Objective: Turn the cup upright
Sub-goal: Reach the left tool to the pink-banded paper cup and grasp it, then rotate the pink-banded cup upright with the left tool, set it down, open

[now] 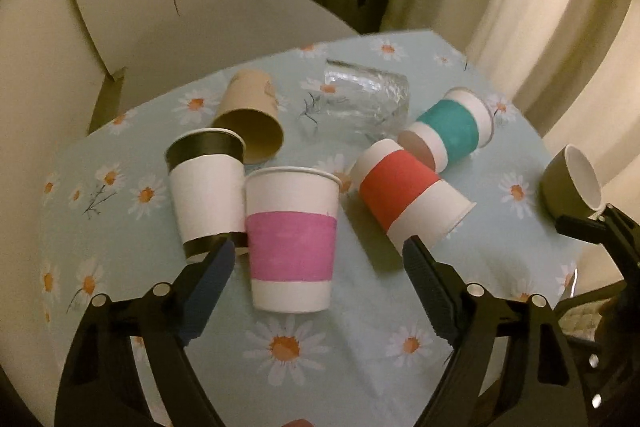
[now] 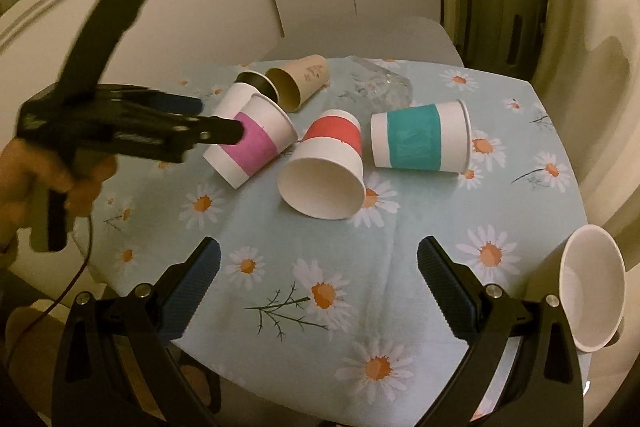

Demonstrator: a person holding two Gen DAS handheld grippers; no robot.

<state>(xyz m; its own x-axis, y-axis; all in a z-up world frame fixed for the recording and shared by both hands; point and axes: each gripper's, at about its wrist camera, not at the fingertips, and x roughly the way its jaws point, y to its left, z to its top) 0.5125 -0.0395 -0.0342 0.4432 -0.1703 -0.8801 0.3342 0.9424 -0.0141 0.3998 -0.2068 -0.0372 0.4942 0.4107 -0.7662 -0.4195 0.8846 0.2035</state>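
Item: pink-banded cup (image 1: 291, 239), standing on the bench (image 1: 360, 359) between the spread, empty fingers of the left hand-held gripper (image 1: 318, 259), touching the black-rimmed cup (image 1: 208, 187) on one side, with the red-banded cup (image 1: 404, 193) lying just beside it on the other. Right hand-held gripper (image 2: 318, 259): likewise spread and empty, low over the near cloth, well short of the cluster. Risk, as judged: closing here may nudge the black-rimmed neighbour or set the red-banded one rolling, and thin paper walls may buckle under a hard squeeze.
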